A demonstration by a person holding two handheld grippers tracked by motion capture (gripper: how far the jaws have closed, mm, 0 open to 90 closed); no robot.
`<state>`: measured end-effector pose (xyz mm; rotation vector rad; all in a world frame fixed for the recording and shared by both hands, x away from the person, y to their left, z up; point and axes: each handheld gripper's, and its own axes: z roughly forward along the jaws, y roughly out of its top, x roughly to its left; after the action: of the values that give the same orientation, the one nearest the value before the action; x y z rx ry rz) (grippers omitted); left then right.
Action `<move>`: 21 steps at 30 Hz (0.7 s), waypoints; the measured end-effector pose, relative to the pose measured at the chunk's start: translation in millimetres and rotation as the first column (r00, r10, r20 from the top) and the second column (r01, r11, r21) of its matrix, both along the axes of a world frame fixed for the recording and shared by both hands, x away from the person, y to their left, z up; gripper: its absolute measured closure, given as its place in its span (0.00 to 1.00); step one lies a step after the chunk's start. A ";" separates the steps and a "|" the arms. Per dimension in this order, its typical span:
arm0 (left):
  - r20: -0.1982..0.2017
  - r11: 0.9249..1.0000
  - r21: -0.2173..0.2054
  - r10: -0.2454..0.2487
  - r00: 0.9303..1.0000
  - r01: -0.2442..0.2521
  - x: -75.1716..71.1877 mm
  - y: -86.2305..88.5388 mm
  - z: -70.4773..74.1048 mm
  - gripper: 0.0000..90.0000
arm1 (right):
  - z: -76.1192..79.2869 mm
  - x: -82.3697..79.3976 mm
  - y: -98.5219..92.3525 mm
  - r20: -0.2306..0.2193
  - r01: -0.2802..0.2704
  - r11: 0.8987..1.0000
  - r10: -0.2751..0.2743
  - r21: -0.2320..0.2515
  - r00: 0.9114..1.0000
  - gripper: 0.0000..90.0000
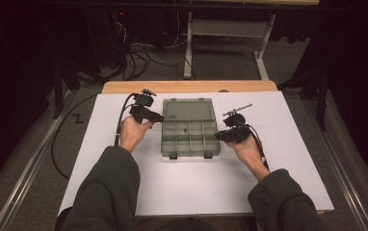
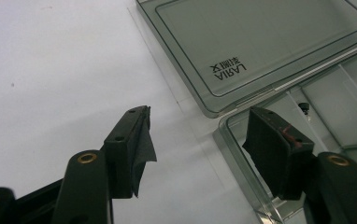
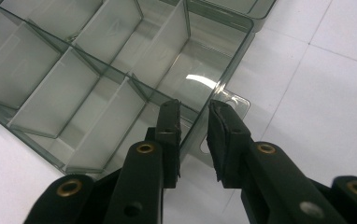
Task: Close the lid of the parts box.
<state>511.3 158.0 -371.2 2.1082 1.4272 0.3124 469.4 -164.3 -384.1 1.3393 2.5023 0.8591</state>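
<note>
- On the bench (image 1: 124,192), left side: the left claw (image 1: 159,117) sits at the left edge of the organiser box (image 1: 190,139), near the hinge line. In the left gripper view this claw (image 2: 200,135) gapes wide, one jaw over white bench surface, the other over the box's corner; nothing lies between its pads.
- Centre: the smoky transparent box lies open, its lid (image 1: 188,109) folded flat away from the person. A small dark part (image 1: 184,131) lies in one compartment; the lid bears printed lettering (image 2: 229,68).
- Right side: the right claw (image 1: 219,135) meets the box's right wall. In the right gripper view this claw (image 3: 194,123) stands narrow, straddling the side wall (image 3: 232,60); whether the pads press on it cannot be told.
</note>
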 end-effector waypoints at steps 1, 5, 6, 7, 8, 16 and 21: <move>-0.002 1.000 0.002 -0.002 1.000 0.002 0.4 -0.2 0.2 0.45 | 0.0 0.3 0.2 0.001 0.001 1.000 -0.001 -0.002 1.000 0.84; 0.001 1.000 0.005 -0.010 1.000 0.010 1.9 -2.0 1.9 0.44 | 0.2 1.1 0.6 -0.004 0.005 1.000 -0.005 -0.002 1.000 0.84; 0.004 1.000 0.006 -0.009 1.000 0.009 2.2 -2.8 2.2 0.44 | 0.7 1.5 1.0 -0.009 0.005 1.000 -0.005 -0.007 1.000 0.84; 0.005 1.000 0.006 -0.012 1.000 0.012 2.6 -3.3 2.5 0.44 | 1.2 2.5 1.7 -0.013 0.003 1.000 -0.003 -0.011 1.000 0.84; 0.005 1.000 0.005 -0.011 1.000 0.011 2.9 -4.0 3.0 0.44 | 1.8 3.1 2.9 -0.020 0.007 1.000 -0.007 -0.017 1.000 0.84; 0.015 1.000 0.011 -0.023 1.000 0.023 6.2 -6.9 4.5 0.45 | 2.8 8.3 5.9 -0.039 0.022 0.999 -0.024 -0.040 0.999 0.83; 0.016 0.999 0.010 -0.031 0.999 0.031 8.2 -9.5 4.0 0.45 | 2.8 8.9 5.6 -0.046 0.026 0.999 -0.027 -0.035 0.999 0.83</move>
<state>519.5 148.5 -367.2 2.1290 1.3849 0.3245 478.3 -158.8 -381.3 1.3933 2.5159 0.7851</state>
